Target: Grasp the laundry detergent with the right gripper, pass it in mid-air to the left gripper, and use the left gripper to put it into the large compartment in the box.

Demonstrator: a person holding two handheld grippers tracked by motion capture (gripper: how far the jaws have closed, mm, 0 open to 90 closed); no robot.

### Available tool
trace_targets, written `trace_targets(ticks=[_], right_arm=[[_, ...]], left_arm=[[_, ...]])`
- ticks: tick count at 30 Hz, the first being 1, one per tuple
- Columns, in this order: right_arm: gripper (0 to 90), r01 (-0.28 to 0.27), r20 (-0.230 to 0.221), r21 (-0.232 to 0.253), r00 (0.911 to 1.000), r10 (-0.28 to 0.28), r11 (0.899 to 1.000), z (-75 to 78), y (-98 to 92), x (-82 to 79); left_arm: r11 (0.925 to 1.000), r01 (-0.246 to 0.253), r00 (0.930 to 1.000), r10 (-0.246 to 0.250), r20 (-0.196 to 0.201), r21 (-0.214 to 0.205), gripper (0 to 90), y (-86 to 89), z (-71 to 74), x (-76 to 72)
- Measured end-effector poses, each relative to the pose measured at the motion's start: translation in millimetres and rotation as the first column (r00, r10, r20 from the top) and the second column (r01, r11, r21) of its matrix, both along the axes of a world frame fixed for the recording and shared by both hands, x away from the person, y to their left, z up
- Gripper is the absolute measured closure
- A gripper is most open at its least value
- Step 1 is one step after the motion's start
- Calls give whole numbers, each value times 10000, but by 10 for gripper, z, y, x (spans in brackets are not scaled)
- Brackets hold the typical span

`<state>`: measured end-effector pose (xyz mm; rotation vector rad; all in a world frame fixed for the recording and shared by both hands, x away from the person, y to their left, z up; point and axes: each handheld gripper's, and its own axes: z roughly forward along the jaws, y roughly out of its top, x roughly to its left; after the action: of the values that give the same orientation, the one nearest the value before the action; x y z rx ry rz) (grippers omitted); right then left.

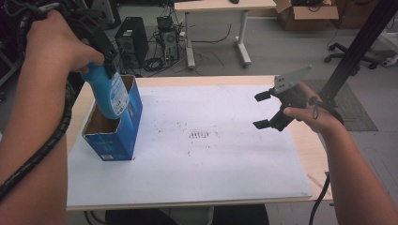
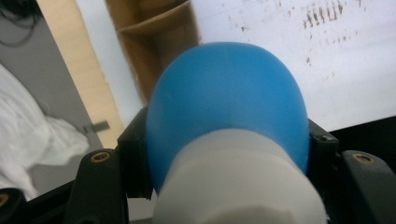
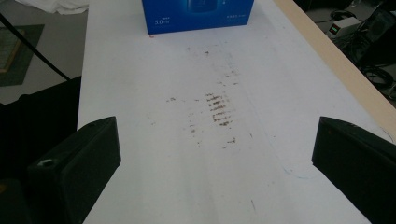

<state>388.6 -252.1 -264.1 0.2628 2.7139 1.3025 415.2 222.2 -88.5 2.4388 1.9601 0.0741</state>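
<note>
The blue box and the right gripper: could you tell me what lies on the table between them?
Nothing stands between the blue box and the right gripper; in the high view that stretch of white table top holds just brown scuff marks.

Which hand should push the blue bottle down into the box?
Left. The left gripper already clamps the blue plastic bottle, tilted into the open blue cardboard box. The right gripper hangs open, far across the white table.

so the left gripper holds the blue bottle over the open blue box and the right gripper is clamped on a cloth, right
Not quite. The right gripper holds nothing: the right gripper view shows its jaws wide apart over the bare white board. The rest stands: the left gripper holds the blue bottle at the open blue box.
</note>
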Motion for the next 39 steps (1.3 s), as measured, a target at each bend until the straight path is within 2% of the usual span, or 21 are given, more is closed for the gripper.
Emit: trace_targets(ticks=[4,9,15,18,21,23,27,39], right_arm=[[11,2,-19,-107,10000,-3,9999,6,-17,-9],[12,-44,17,-299,10000,44,9995,35,-15,-26],[12,0,-12,-729,10000,-1,9973,41,-24,-21],[14,-121,-120,-1172,9999,108,9930,76,-8,-13],[17,-330,-203,-1673,9993,301,9853,135,24,-13],[15,-436,-11,-2135,9990,444,9760,180,46,-16],[20,-542,-88,-2854,9985,539,9569,230,90,-16],[24,-716,-660,-3937,9966,496,9164,269,177,-13]], left_arm=[[9981,-598,9982,597,-76,-164,377,123,-11,41],[9878,-1496,9887,1494,-78,-437,378,295,-36,85],[9803,-1912,9815,1911,-75,-491,377,421,-82,101],[9797,-1956,9807,1953,-111,-447,377,454,-121,107],[9794,-1964,9805,1959,-149,-471,377,475,-175,110],[9792,-1973,9803,1967,-162,-483,377,481,-212,110],[9799,-1937,9810,1928,-230,-474,377,490,-312,123],[9793,-2000,9794,1990,-338,-302,377,541,-588,167]])
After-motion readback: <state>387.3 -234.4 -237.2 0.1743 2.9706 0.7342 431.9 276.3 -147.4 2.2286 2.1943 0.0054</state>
